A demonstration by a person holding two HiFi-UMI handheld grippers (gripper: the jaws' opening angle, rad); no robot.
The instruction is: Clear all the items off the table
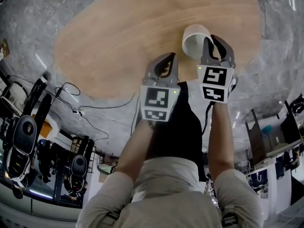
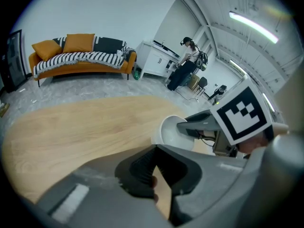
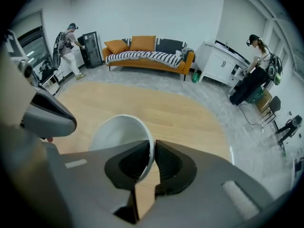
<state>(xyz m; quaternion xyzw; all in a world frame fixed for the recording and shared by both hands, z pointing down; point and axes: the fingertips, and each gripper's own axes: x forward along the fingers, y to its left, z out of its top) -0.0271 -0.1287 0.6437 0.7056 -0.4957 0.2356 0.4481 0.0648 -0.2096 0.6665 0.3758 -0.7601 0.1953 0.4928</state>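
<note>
Head view looks down past 2 bare forearms (image 1: 142, 146) to the 2 grippers, held side by side over the near edge of the oval wooden counter (image 1: 142, 32). On the left, the left gripper (image 1: 172, 56) has its jaws closed together with nothing between them, as the left gripper view also shows, and it hovers just beside the other. The right gripper (image 1: 213, 39) is clamped on the rim of a white bowl (image 1: 195, 41). In the right gripper view the thin wall is pinched between both pads, and the bowl is tipped on its side with its hollow facing the left gripper. The bowl is over the right part of the counter, but whether it touches the wood cannot be told. Beyond the counter lies a grey marbled floor (image 3: 223, 113). Against the far wall is an orange sofa (image 3: 142, 43) with a striped throw (image 3: 142, 56), and a white cabinet (image 3: 221, 65) stands to its right. 2 people (image 3: 68, 44) stand at opposite sides of the room.
</note>
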